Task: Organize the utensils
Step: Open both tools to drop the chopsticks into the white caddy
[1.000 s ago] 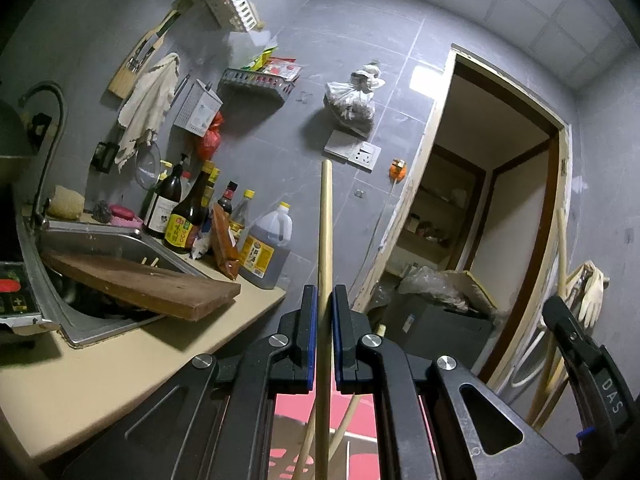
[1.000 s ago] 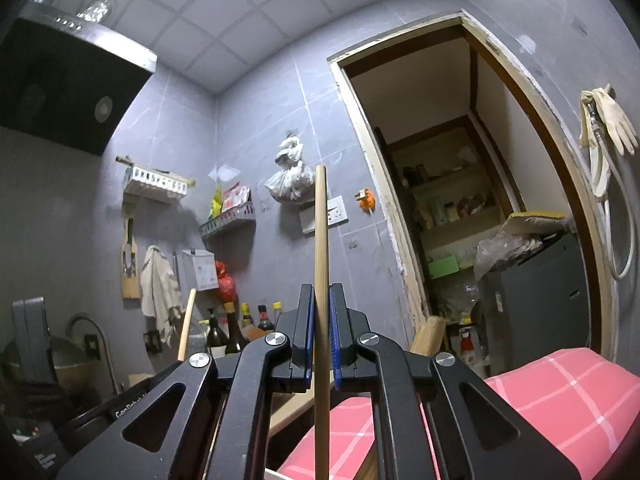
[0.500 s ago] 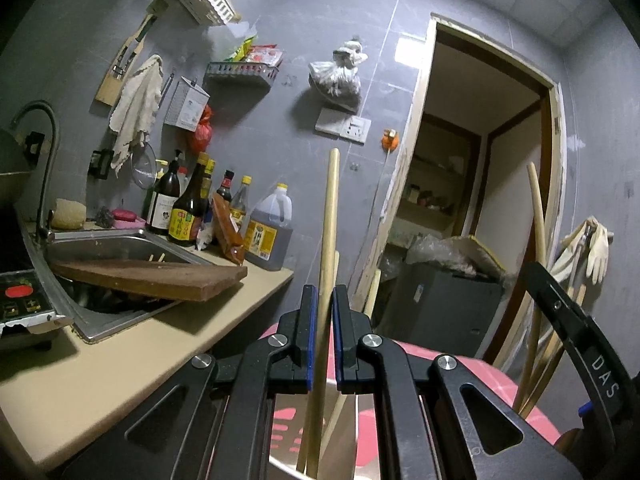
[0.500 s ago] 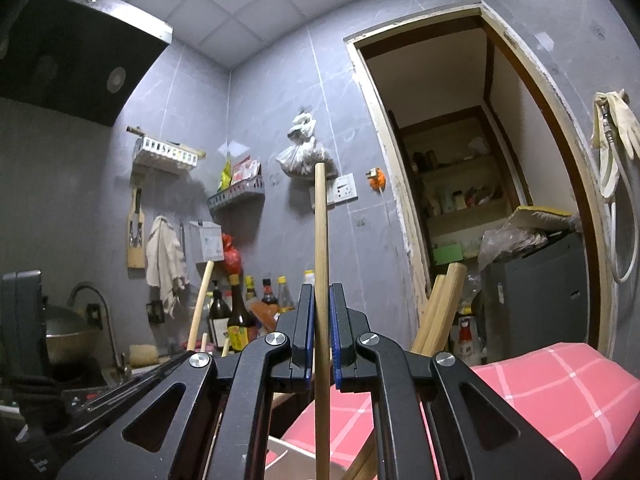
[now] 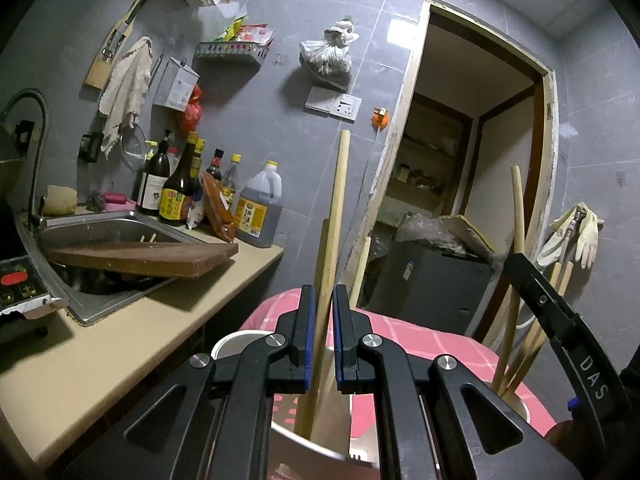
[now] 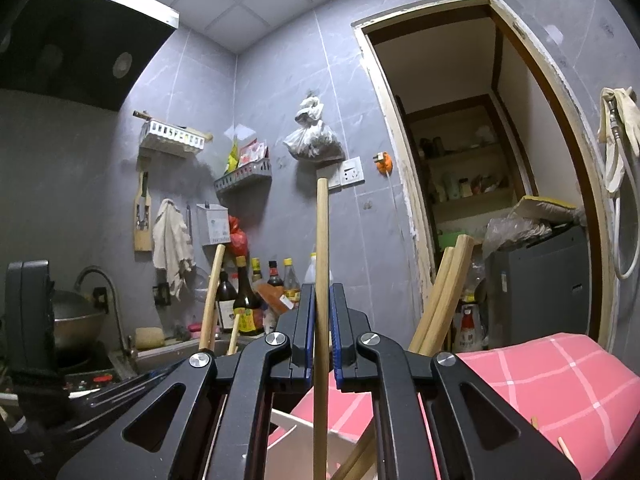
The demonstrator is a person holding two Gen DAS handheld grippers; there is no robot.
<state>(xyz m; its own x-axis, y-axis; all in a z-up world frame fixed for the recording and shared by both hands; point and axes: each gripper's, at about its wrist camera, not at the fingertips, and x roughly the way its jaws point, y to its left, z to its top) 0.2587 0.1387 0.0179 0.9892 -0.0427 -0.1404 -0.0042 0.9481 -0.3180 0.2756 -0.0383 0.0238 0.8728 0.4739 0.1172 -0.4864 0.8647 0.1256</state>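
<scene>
In the left wrist view my left gripper (image 5: 320, 336) has its jaws slightly apart around an upright wooden chopstick (image 5: 334, 216) that leans free between them, its lower end inside a white holder (image 5: 228, 346) with other wooden sticks (image 5: 360, 268). In the right wrist view my right gripper (image 6: 321, 332) is shut on another upright wooden chopstick (image 6: 322, 232), above a white holder (image 6: 288, 424) that also has sticks (image 6: 448, 284) in it. The right gripper also shows in the left wrist view (image 5: 560, 332) at the right, beside more sticks (image 5: 518, 208).
Both holders stand on a pink checked cloth (image 6: 560, 380). A beige counter (image 5: 100, 360) at the left has a steel sink (image 5: 100, 232) with a wooden board (image 5: 152, 258) across it and several sauce bottles (image 5: 176, 188). A doorway (image 5: 472, 184) lies behind.
Both grippers have moved down toward the holders. The left jaws have parted a little, and its chopstick now leans loose in the holder.
</scene>
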